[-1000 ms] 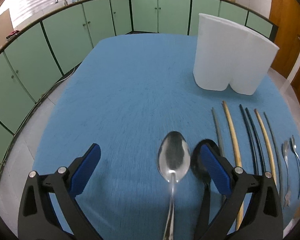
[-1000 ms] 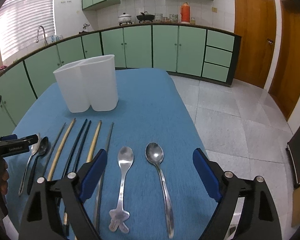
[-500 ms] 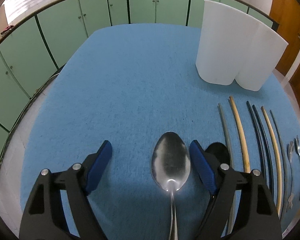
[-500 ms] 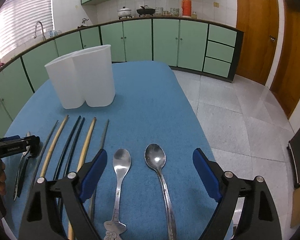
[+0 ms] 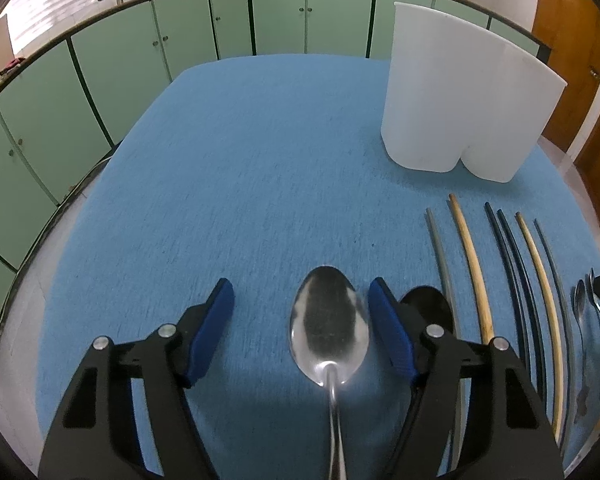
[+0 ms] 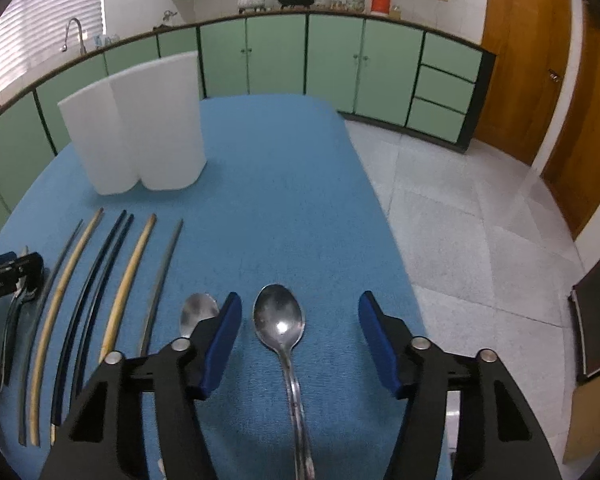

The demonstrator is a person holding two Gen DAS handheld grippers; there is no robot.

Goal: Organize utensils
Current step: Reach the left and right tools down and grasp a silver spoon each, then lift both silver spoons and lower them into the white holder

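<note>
In the left wrist view my left gripper (image 5: 302,328) is open, its blue pads on either side of a steel spoon (image 5: 329,336) lying on the blue table (image 5: 240,168). A black spoon (image 5: 430,308) lies just right of the right pad. In the right wrist view my right gripper (image 6: 300,340) is open around another steel spoon (image 6: 279,320); a second steel spoon (image 6: 196,316) lies partly behind the left pad. Several chopsticks (image 6: 128,280) lie in a row between the spoons. A white two-compartment holder (image 6: 136,136) stands upright further back; it also shows in the left wrist view (image 5: 460,96).
The table's right edge (image 6: 392,240) drops to a tiled floor. Green cabinets (image 5: 100,64) run behind and to the left. The left gripper's tip (image 6: 8,272) shows at the left edge of the right wrist view.
Both grippers have moved forward and lower over their spoons. Both sets of jaws have narrowed but remain open. The spoons have not moved.
</note>
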